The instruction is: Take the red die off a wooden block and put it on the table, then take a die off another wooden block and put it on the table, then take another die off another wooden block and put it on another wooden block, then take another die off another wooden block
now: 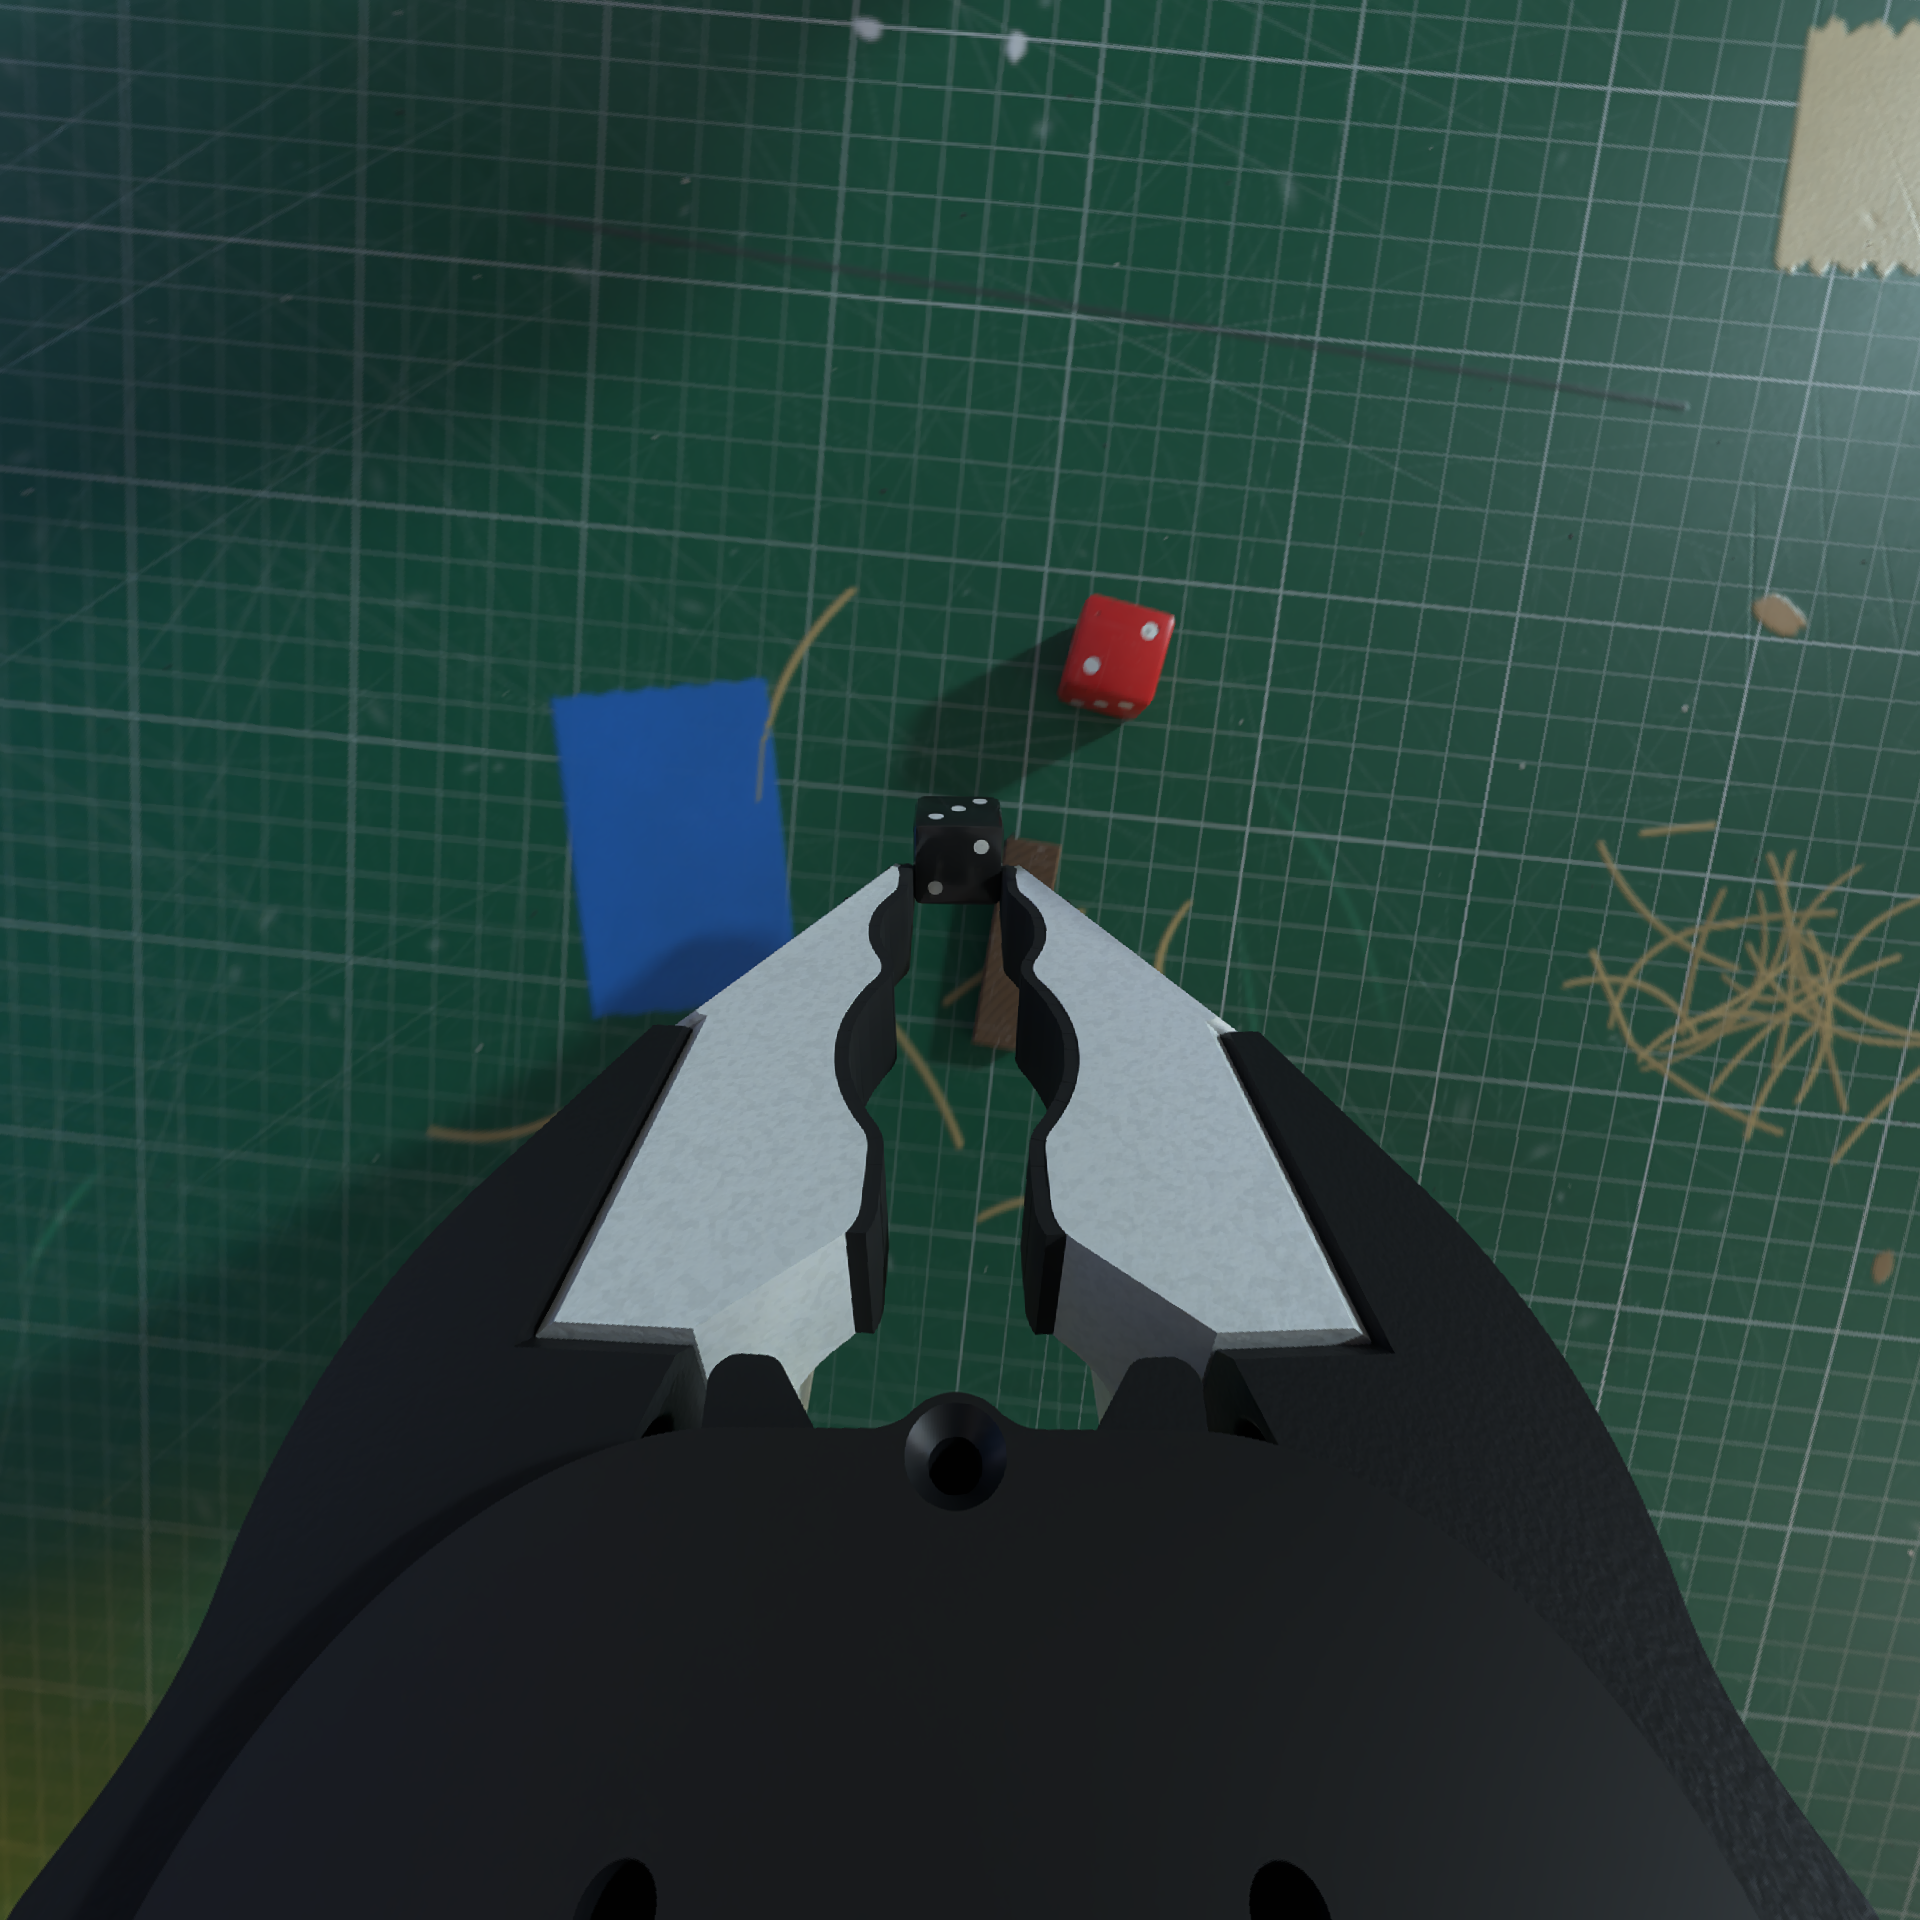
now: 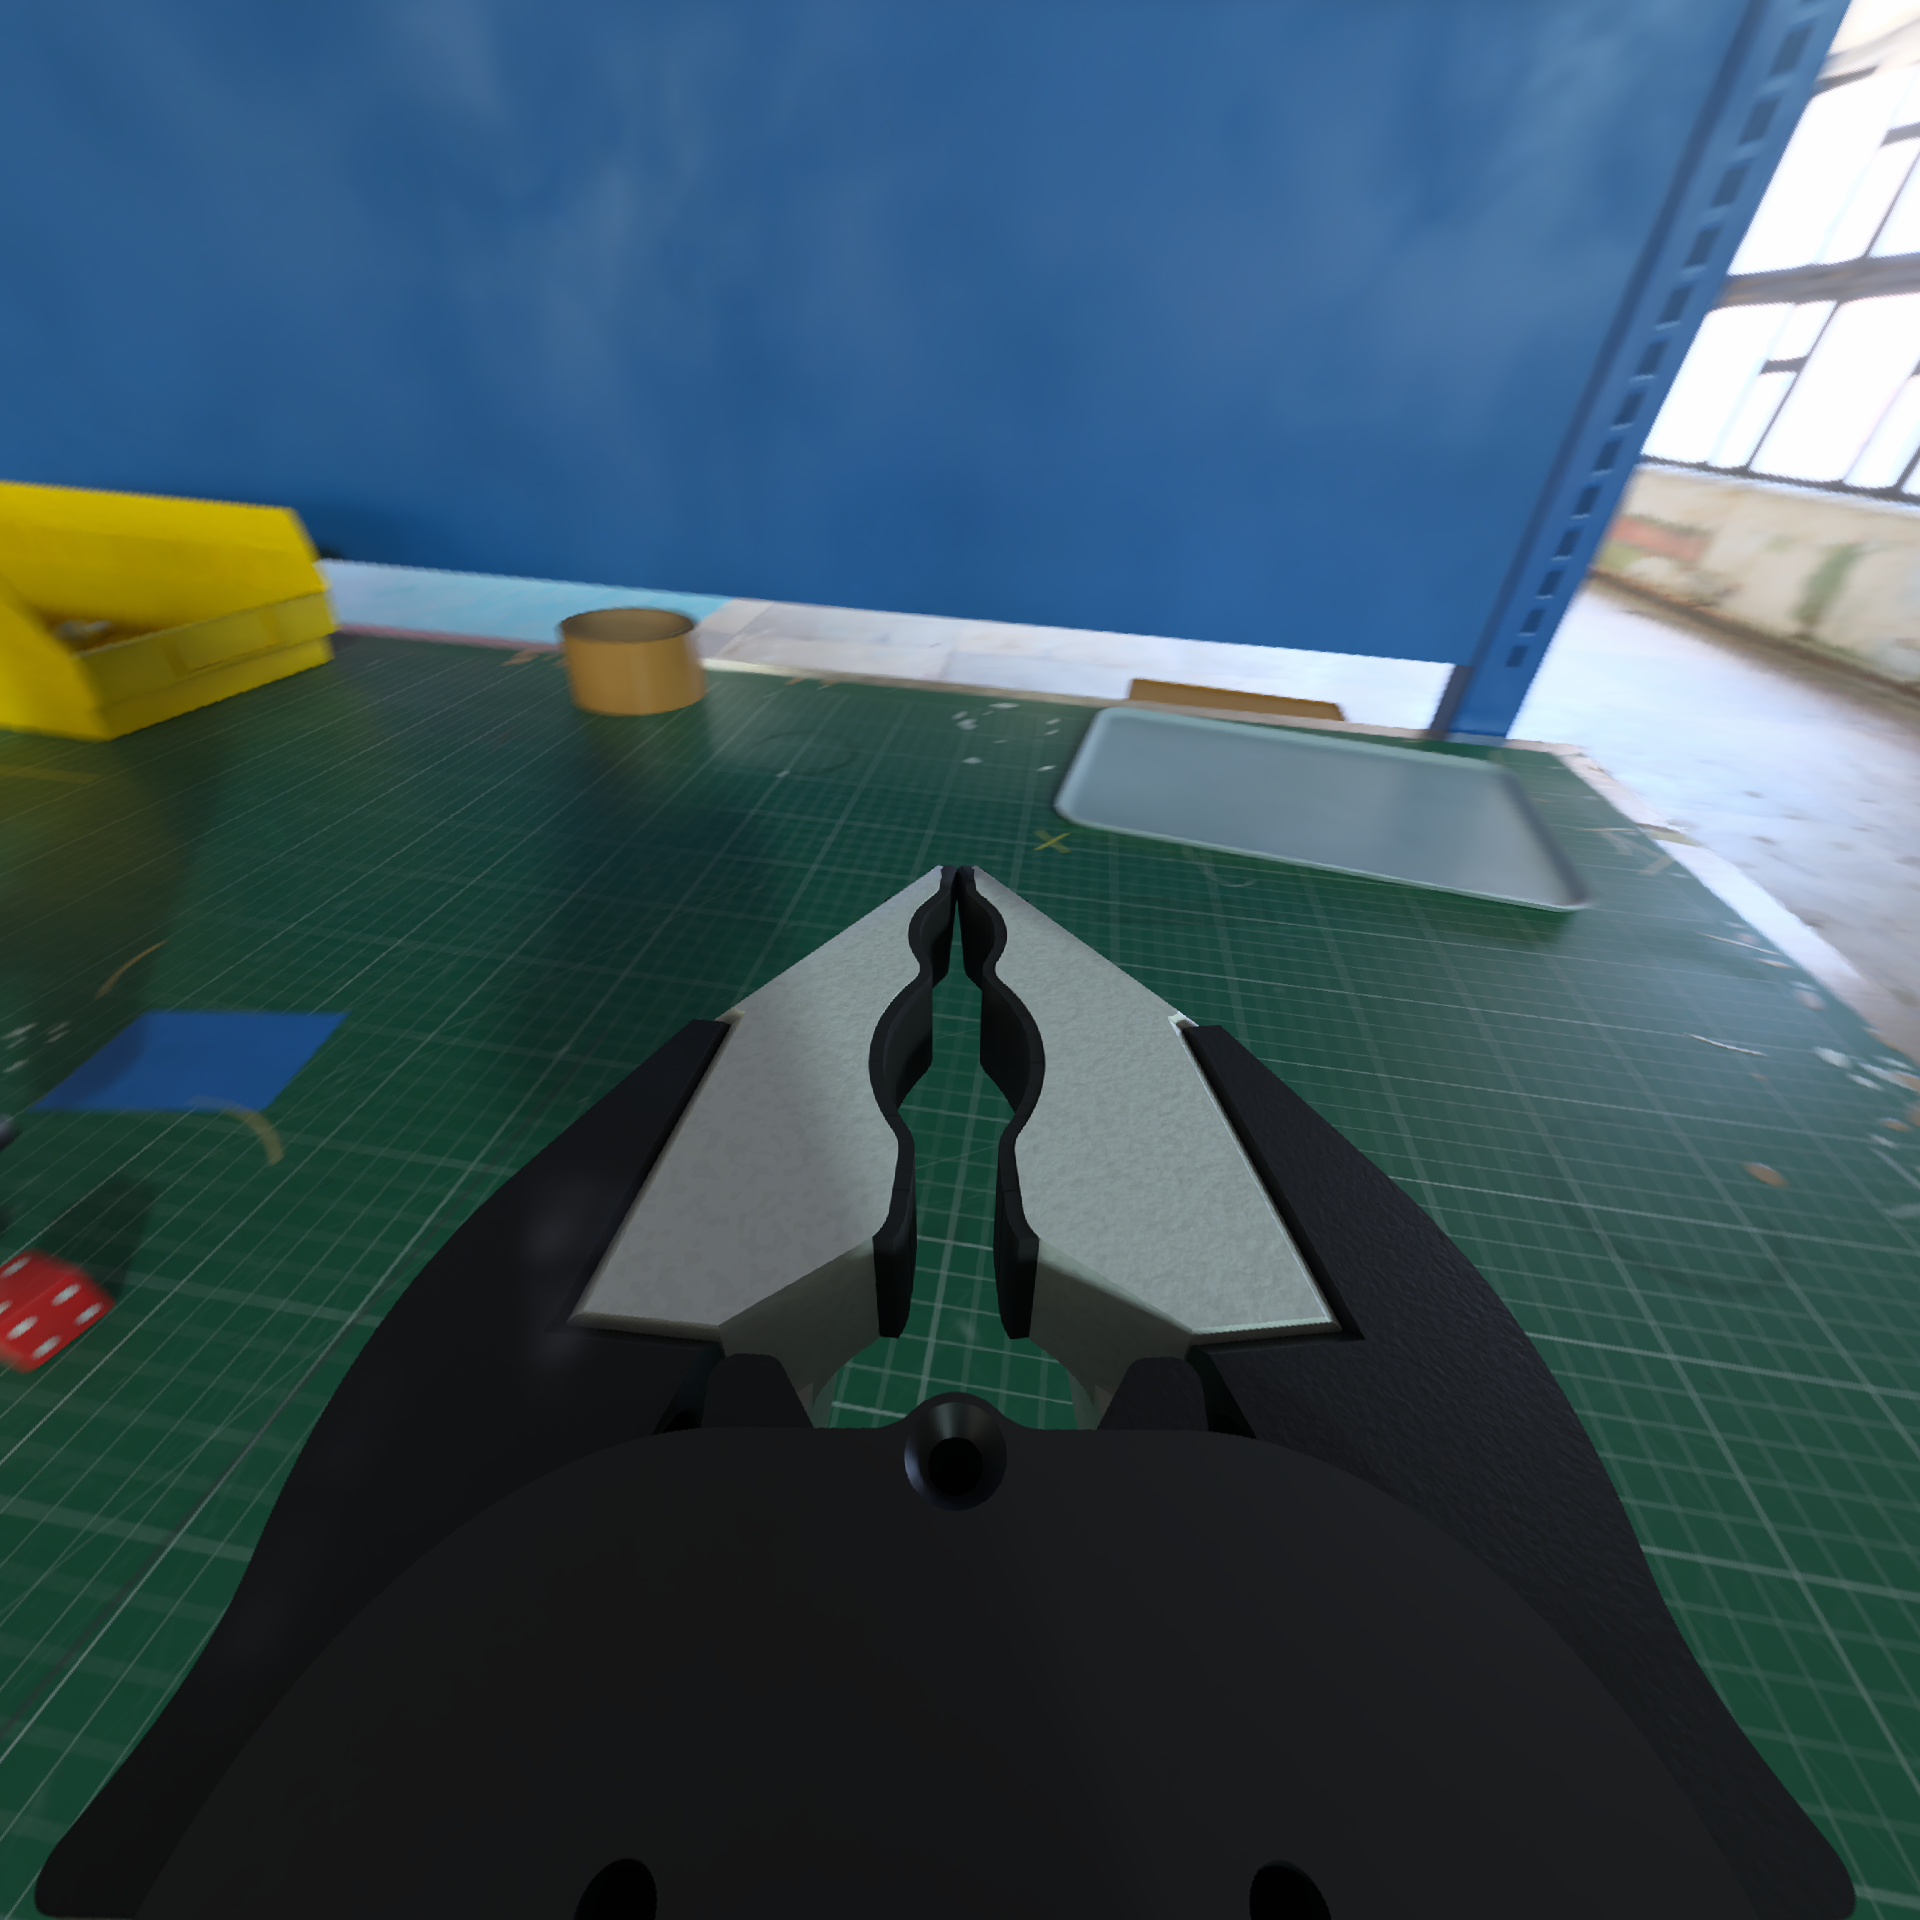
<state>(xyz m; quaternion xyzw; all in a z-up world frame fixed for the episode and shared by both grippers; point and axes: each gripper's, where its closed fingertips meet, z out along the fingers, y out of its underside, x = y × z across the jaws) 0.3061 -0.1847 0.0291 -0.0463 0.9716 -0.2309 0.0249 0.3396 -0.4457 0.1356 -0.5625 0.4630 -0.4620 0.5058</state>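
Left wrist view: a green gridded cutting mat (image 1: pixel 1351 520) is seen from above, scored with pale scratches. A blue paper piece (image 1: pixel 670 842) lies left of centre, a beige tape strip (image 1: pixel 1855 156) at the upper right corner, and a heap of straw-coloured fibres (image 1: pixel 1756 987) at the right edge. The red die (image 1: pixel 1117 655) rests on the mat just above centre, apart from any block. The left gripper (image 1: pixel 957 881) is clenched on the black die (image 1: pixel 957 847) at its fingertips; a brown wooden block (image 1: pixel 1013 956) is partly visible beneath and just right of them.

Right wrist view: the right gripper (image 2: pixel 957 873) is closed, tips touching, nothing grasped. Beyond it on the mat are noted a grey tray (image 2: pixel 1320 805) at upper right, a tape roll (image 2: pixel 631 660) and a yellow bin (image 2: pixel 156 603) at upper left. A blue wall panel (image 2: pixel 831 260) fills the top; bright windows (image 2: pixel 1829 312) show at far right.
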